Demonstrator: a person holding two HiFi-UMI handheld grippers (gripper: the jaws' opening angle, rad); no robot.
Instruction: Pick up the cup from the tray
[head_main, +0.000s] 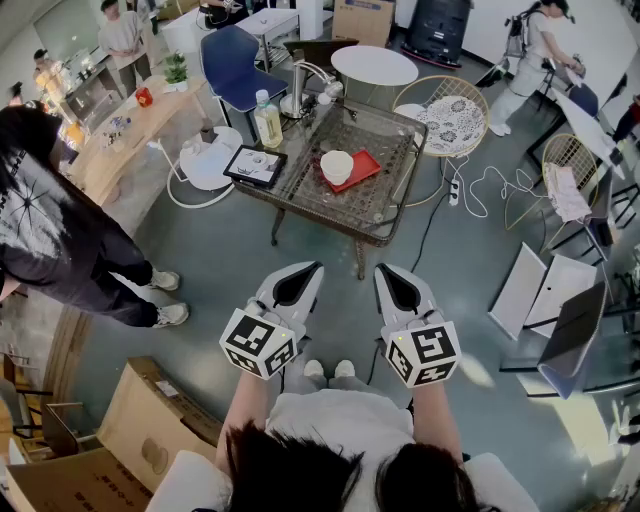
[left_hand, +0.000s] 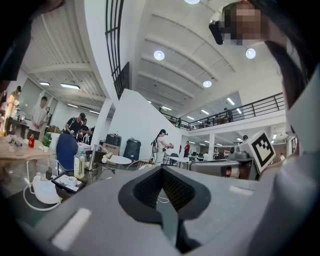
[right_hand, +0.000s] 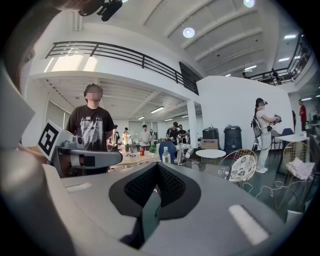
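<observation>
White cup (head_main: 336, 166): stands upright on a red tray (head_main: 366, 170), which lies on the glass-topped worktop (head_main: 300, 195), right of its middle in the head view.

Clear bottle (head_main: 267, 120) with pale yellow liquid: upright near the worktop's far left corner, well apart from the cup.

Black-framed flat item (head_main: 255, 165): on the worktop's left edge, with small things on it that are too small to tell.

Left tongs (head_main: 297, 285): held low in front of the person, well short of the worktop. Their tips are pressed together with nothing between them, as the left gripper view (left_hand: 162, 170) shows.

Right tongs (head_main: 398, 287): beside the left pair, likewise short of the worktop. Tips pressed together and empty in the right gripper view (right_hand: 157, 167).

Surroundings: a round white table (head_main: 373, 64) and a blue chair (head_main: 236, 62) beyond the worktop, and a wire chair (head_main: 450, 112) with a patterned cushion at its right. A person in black (head_main: 60, 240) is at the left, with cardboard boxes (head_main: 150, 420) on the floor lower left.
</observation>
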